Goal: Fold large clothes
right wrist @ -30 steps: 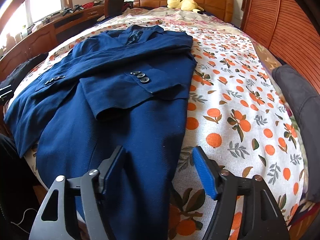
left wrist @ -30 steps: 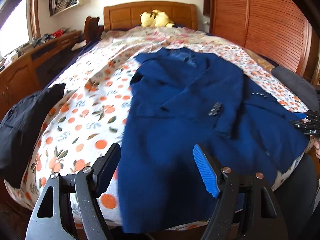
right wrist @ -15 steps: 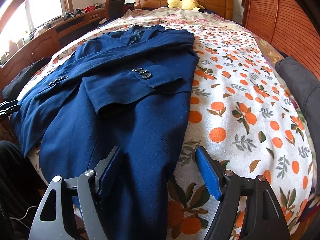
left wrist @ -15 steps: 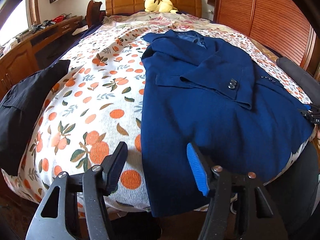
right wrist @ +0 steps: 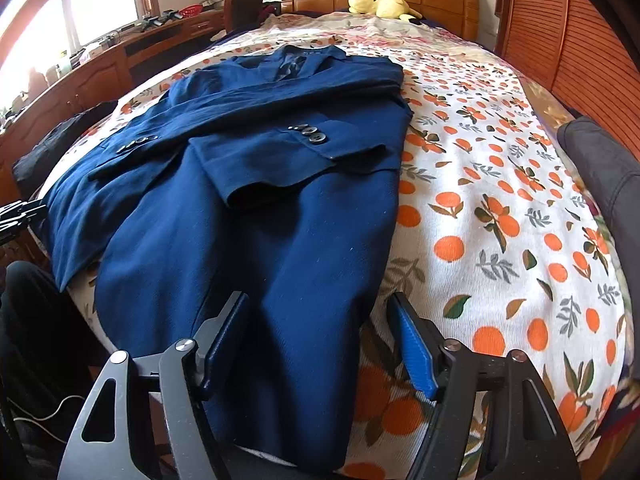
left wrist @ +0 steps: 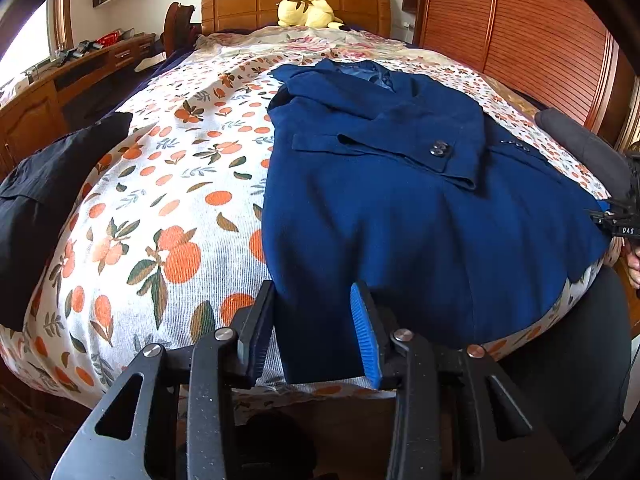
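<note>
A dark blue suit jacket (left wrist: 400, 220) lies flat on the bed, collar toward the headboard, both sleeves folded across its front. Its hem hangs over the bed's near edge. In the left wrist view my left gripper (left wrist: 312, 320) straddles the hem's near left corner; its jaws are closing with the cloth between them, and the pads do not visibly pinch it. In the right wrist view my right gripper (right wrist: 320, 340) stands wide over the jacket (right wrist: 260, 220) at the hem's right side, its jaws closing a little, with fabric between the blue pads and no grip.
The bed has an orange-fruit sheet (left wrist: 160, 200) and a wooden headboard (left wrist: 296, 4) with a yellow plush toy (left wrist: 308, 12). A black garment (left wrist: 40, 200) lies at its left edge, a grey one (right wrist: 612, 172) at its right. A louvred wardrobe (left wrist: 520, 32) stands right, a desk (left wrist: 40, 112) left.
My left gripper has come down and in to the jacket's near left hem corner, and its jaws have narrowed around it. The right gripper has hardly moved.
</note>
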The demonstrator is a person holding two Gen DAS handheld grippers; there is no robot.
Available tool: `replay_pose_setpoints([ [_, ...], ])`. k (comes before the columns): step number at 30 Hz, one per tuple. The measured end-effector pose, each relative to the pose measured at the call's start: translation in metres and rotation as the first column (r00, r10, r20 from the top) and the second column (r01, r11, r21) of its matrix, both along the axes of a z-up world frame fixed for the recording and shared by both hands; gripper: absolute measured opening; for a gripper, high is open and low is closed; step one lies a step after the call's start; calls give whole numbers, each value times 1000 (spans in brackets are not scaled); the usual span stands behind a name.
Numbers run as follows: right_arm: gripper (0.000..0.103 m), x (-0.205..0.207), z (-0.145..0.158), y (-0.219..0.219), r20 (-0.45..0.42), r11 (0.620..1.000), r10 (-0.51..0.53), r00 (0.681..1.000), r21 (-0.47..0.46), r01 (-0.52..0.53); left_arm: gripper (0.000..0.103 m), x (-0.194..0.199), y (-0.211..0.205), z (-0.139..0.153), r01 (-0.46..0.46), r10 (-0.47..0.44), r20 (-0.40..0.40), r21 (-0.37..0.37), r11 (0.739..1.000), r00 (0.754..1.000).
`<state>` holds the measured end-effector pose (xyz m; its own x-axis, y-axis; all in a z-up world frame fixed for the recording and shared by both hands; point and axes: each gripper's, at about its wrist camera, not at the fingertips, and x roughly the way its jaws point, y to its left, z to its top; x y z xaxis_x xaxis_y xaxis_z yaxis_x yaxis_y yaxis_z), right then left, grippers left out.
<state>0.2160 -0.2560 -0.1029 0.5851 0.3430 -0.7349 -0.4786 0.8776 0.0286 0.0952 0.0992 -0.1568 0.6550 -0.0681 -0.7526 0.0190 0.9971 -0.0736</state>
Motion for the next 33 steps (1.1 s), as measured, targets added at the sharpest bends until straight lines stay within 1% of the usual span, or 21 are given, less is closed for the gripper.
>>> replay_pose_setpoints([
  [1,69,0,-2,0,2,1000,-2,1000,0,2,39,0,1,0,-1,1,-1,-5,1000,1000],
  [2,61,-2,-1,1,7,1000,3,1000,1,-3,39,1,1,0,-2,1,-2,-9,1000,1000],
  [3,45,-3,0,2,15,1000,17,1000,3,-17,38,1,1,0,-1,1,-1,-8,1000,1000],
  [4,37,-5,2,4,20,1000,29,999,7,-29,31,0,0,1,-1,1,2,1,1000,1000],
  [5,28,-8,3,5,24,999,40,999,9,-41,27,0,-1,3,-5,5,4,10,1000,1000],
  [6,25,-9,4,5,29,999,45,999,5,-45,25,0,-2,5,-13,13,-1,6,1000,1000],
  [9,22,-9,3,1,27,999,42,999,31,-43,24,-1,0,6,-31,32,5,-18,999,999],
  [12,22,-6,1,-3,16,998,34,999,59,-35,24,-1,0,0,-32,32,3,-13,999,999],
  [14,22,-7,1,-1,21,998,33,999,58,-34,24,-1,0,-2,-28,28,3,-8,1000,1000],
  [15,20,-7,1,-1,24,998,35,999,59,-36,24,-1,1,-1,-30,30,2,-12,999,1000],
  [16,18,-7,0,-1,25,997,39,999,62,-40,21,-1,1,0,-30,30,1,-11,999,1000],
  [17,12,-7,2,0,21,997,45,999,68,-46,8,-1,0,2,-29,29,3,-5,1000,1000],
  [19,8,-6,6,0,27,995,48,998,86,-50,6,-2,-2,10,-25,25,13,-8,1000,1000],
  [21,7,-6,11,-1,27,991,50,998,121,-53,4,-7,-5,27,-20,22,59,-35,999,998],
  [22,7,-5,14,-4,19,986,44,999,163,-46,4,-9,-6,36,-15,19,85,-43,999,996],
  [23,6,-5,20,-8,20,974,34,999,222,-38,3,-11,-9,46,-14,19,111,-44,999,994],
  [24,6,-6,26,-10,35,966,28,999,256,-36,3,-12,-13,58,-11,16,138,-38,999,990],
  [27,6,-7,41,-12,62,947,21,998,318,-40,3,-11,-24,98,1,8,231,-39,999,973],
  [31,5,-16,79,-14,131,928,18,991,368,-66,3,-10,-34,146,10,3,326,-38,999,945],
  [32,5,-20,89,-16,155,924,20,988,374,-77,3,-12,-36,158,16,-4,348,-30,999,937],
  [33,5,-26,101,-17,186,924,21,982,371,-90,3,-16,-40,173,23,-19,378,-6,1000,925],
])
